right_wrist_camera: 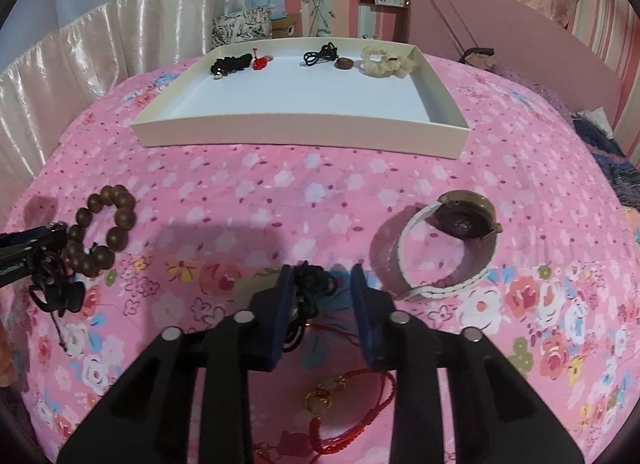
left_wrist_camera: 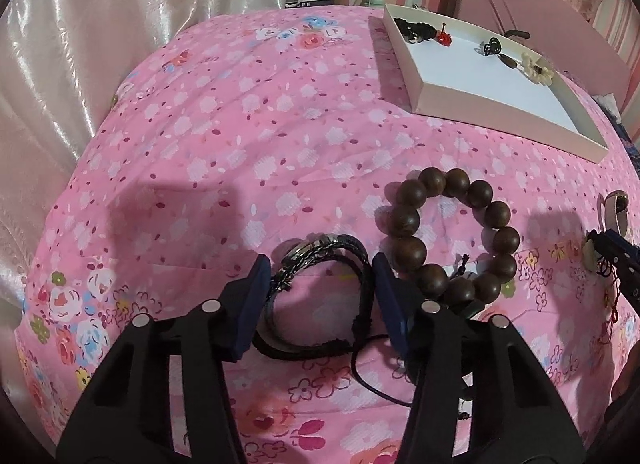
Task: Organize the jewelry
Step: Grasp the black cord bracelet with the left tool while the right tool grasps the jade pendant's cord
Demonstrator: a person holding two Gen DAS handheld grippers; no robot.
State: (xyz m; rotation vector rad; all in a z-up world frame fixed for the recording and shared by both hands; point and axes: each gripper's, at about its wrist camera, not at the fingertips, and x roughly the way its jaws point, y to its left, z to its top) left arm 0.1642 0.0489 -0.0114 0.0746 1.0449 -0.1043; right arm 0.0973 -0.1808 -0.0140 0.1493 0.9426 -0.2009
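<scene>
On the pink floral bedspread point(left_wrist_camera: 248, 136), the left gripper point(left_wrist_camera: 318, 284) has its fingers apart around a black braided bracelet point(left_wrist_camera: 320, 260), just left of a brown wooden bead bracelet point(left_wrist_camera: 452, 232). The right gripper point(right_wrist_camera: 320, 296) straddles a black knotted cord pendant point(right_wrist_camera: 312, 284), whether gripped I cannot tell. Near right lies a white-strapped watch point(right_wrist_camera: 452, 240); the white tray point(right_wrist_camera: 304, 134) sits far.

Pink floral bedspread point(left_wrist_camera: 240, 136), satin curtain point(left_wrist_camera: 80, 44), patterned bag point(right_wrist_camera: 240, 26).

Open pink bedspread point(right_wrist_camera: 280, 184) between tray point(right_wrist_camera: 304, 132) and bead bracelet point(right_wrist_camera: 102, 236), watch point(right_wrist_camera: 460, 224) flanking
</scene>
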